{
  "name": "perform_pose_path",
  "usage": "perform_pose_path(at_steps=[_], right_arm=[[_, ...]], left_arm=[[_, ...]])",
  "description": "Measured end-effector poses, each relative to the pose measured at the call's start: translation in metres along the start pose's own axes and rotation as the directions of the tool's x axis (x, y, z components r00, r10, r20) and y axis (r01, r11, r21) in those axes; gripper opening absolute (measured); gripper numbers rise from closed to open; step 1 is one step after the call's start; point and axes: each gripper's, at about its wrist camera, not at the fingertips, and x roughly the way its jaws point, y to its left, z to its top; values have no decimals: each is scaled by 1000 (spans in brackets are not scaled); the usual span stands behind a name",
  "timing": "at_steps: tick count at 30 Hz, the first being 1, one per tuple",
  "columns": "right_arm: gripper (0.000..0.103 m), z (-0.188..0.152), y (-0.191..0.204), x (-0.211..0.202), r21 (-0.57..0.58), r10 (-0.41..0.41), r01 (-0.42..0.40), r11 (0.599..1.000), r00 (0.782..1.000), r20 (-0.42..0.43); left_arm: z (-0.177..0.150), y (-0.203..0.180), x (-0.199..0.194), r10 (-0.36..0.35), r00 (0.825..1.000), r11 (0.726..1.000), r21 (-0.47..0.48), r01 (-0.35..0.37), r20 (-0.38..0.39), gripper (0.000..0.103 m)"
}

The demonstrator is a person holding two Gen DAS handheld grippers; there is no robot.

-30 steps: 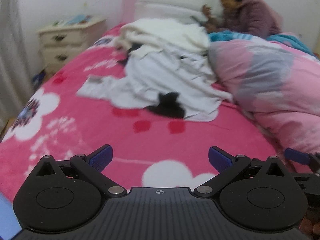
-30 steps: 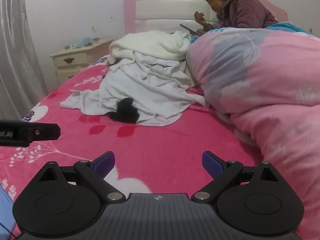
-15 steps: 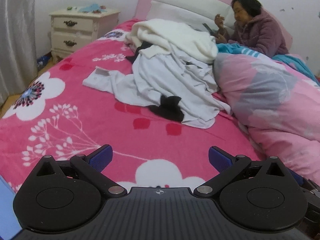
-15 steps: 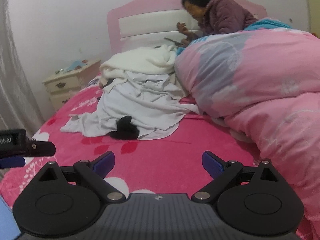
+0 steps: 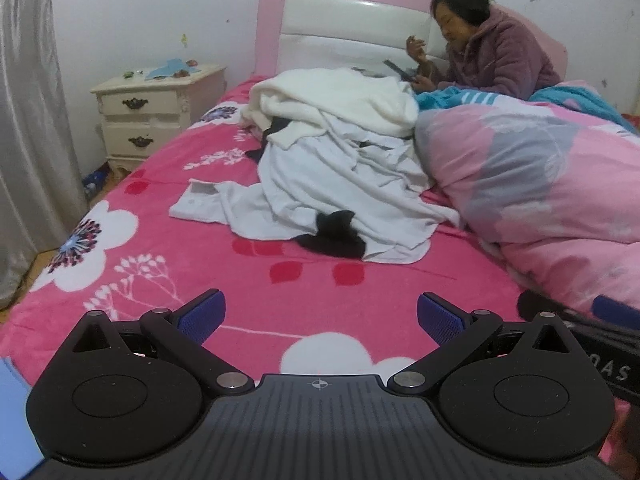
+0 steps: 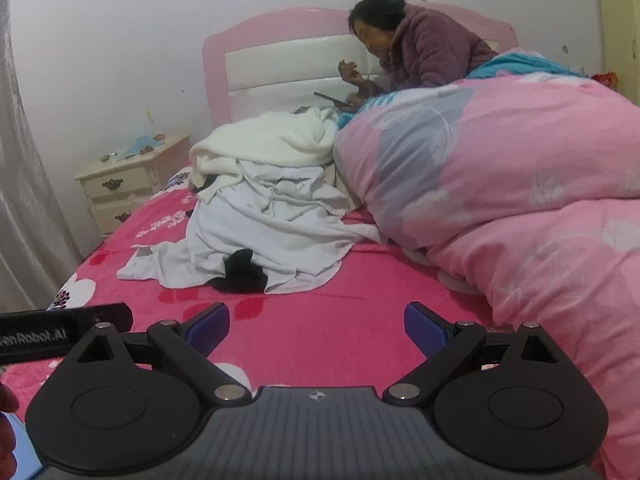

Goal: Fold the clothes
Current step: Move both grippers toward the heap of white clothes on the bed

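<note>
Left wrist view: the left gripper (image 5: 319, 316) hung wide open over the pink blanket (image 5: 280, 292), holding nothing. The pile of clothes (image 5: 340, 184) lay well ahead in the middle of the bed, against the pink quilt (image 5: 540, 192). Risk, as judged: the garments overlapped, so a pinch at the near hem could drag several layers at once, or snag the blanket nap. The pile looked crumpled: pale thin cloth below, a cream thicker piece on top, and a black garment (image 5: 332, 236) poking out at the near edge.

Right wrist view: the right gripper (image 6: 317, 328) was likewise spread wide and empty, well short of the pile. The quilt bulged close on its right; a sweep that way could catch it. A person (image 6: 420, 52) sat at the headboard behind the pile, clear of the grippers. No garment was folded yet.
</note>
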Motion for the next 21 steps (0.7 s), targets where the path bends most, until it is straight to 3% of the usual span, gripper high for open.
perform_pose_path(at_steps=[21], right_arm=[[97,-5,-4,11,-14,-6,6,1000,1000,-31]], left_arm=[[1,12,13,34,999,999,-23,-33,21,103]])
